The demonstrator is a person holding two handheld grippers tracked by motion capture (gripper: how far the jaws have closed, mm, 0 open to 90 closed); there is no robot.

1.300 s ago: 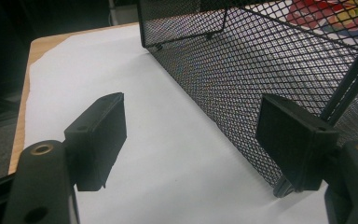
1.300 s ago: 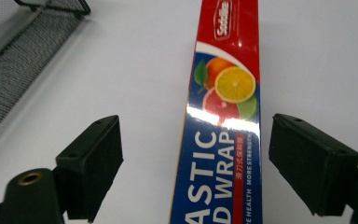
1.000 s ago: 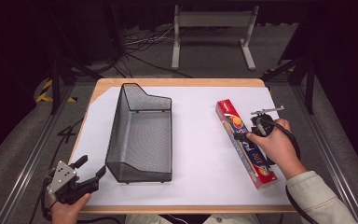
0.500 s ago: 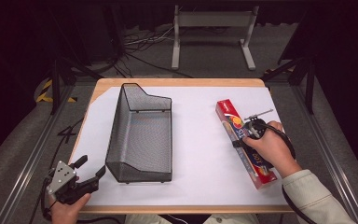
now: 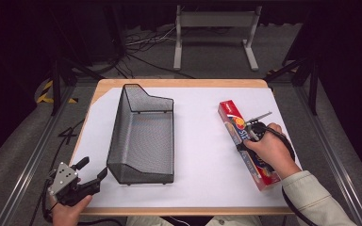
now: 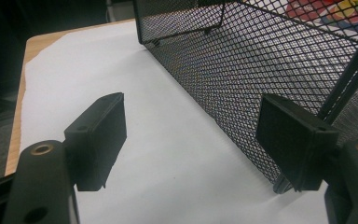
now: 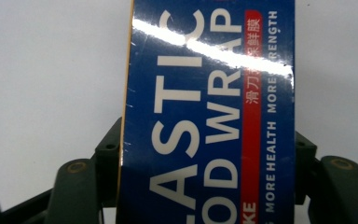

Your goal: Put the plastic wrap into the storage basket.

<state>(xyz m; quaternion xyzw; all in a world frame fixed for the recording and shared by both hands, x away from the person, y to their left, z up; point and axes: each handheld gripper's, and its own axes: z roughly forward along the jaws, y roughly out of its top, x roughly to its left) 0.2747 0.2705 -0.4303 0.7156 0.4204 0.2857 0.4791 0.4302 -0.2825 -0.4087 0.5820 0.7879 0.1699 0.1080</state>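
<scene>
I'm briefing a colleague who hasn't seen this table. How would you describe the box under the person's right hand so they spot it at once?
On the white-covered table, look right of the black mesh basket. The plastic wrap box lies flat there, running from the middle toward the near right edge, with the right gripper over it, its jaws either side. It is the table's one coloured item: long, red and blue, with white lettering.

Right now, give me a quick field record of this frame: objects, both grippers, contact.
surface: table with white sheet, wooden edge
item: plastic wrap box, long, lying flat at the right
container: wire mesh basket, empty, left of centre
right gripper: down over the box, jaws on either side, just been closing, pads at its long sides
left gripper: open, nothing between jaws, at the near left table edge beside the basket's corner
box in basket: no
</scene>
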